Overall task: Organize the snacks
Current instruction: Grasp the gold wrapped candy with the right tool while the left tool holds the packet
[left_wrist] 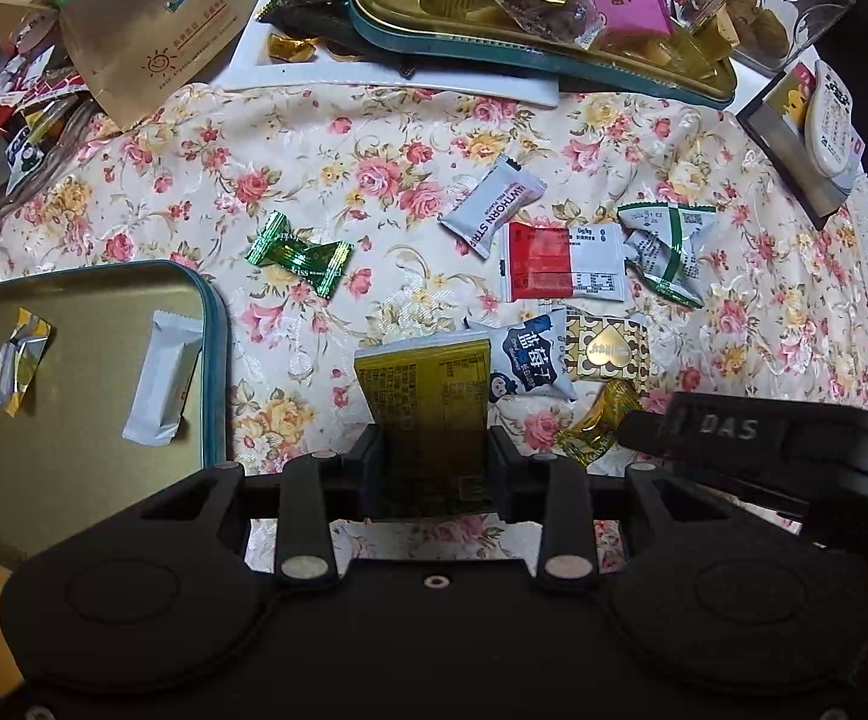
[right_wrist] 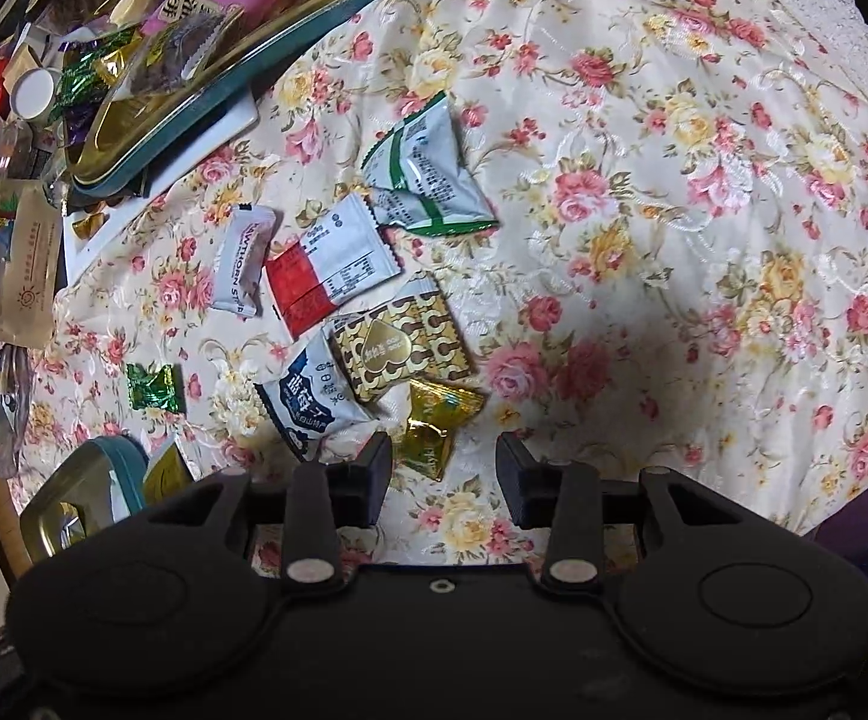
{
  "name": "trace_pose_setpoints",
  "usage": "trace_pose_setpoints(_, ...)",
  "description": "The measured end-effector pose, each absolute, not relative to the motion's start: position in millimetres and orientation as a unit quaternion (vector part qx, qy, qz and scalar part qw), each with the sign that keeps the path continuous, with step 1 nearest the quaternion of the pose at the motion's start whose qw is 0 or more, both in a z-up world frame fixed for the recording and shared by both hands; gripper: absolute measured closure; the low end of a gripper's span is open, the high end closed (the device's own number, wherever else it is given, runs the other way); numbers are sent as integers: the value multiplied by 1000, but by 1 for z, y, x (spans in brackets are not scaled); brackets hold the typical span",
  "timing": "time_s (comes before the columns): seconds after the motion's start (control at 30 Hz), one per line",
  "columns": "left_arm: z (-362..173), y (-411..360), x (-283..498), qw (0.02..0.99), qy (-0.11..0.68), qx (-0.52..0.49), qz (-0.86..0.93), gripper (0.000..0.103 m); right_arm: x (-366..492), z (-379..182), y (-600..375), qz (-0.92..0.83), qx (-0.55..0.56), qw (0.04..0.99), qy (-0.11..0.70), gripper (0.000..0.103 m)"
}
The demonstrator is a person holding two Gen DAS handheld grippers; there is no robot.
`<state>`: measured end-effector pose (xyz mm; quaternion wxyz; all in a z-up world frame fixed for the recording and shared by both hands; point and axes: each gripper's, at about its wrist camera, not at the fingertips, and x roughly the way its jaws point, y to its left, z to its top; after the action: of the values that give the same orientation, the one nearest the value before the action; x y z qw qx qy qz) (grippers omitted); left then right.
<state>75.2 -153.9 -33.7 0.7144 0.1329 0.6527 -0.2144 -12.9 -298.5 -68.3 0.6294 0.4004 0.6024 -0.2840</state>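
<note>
Left tongs (left_wrist: 432,461) pinching a gold packet (left_wrist: 425,414), held upright above the counter (left_wrist: 326,168). Tin (left_wrist: 215,360) just left of it, with a white bar (left_wrist: 161,387) and a small candy (left_wrist: 17,363) inside. Right tongs (right_wrist: 444,468) spread wide, holding nothing, low over the counter. Gold candy (right_wrist: 437,426) lies just ahead of them, near the left finger; other loose snacks lie beyond it.

Bare floral bench (right_wrist: 704,228) lies open to the right of the snack cluster, while the loose packets (right_wrist: 338,276) crowd the middle, the heaped gold tray (left_wrist: 530,42) blocks the far side, and the small tin (left_wrist: 74,480) sits left.
</note>
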Motion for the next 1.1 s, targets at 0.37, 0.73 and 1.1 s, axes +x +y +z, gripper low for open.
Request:
trace_pose_setpoints(0.37, -25, -150, 77, 720, 648, 120, -217, 59, -9, -84, -291, -309, 379, 638, 594, 62)
trace_pose_setpoints(0.73, -24, -145, 79, 721, 650, 115, -211, 59, 3, -101, -277, -311, 373, 630, 606, 64)
trace_pose_setpoints(1.1, -23, -130, 87, 721, 655, 100, -204, 59, 9, -109, -269, -320, 359, 624, 615, 80)
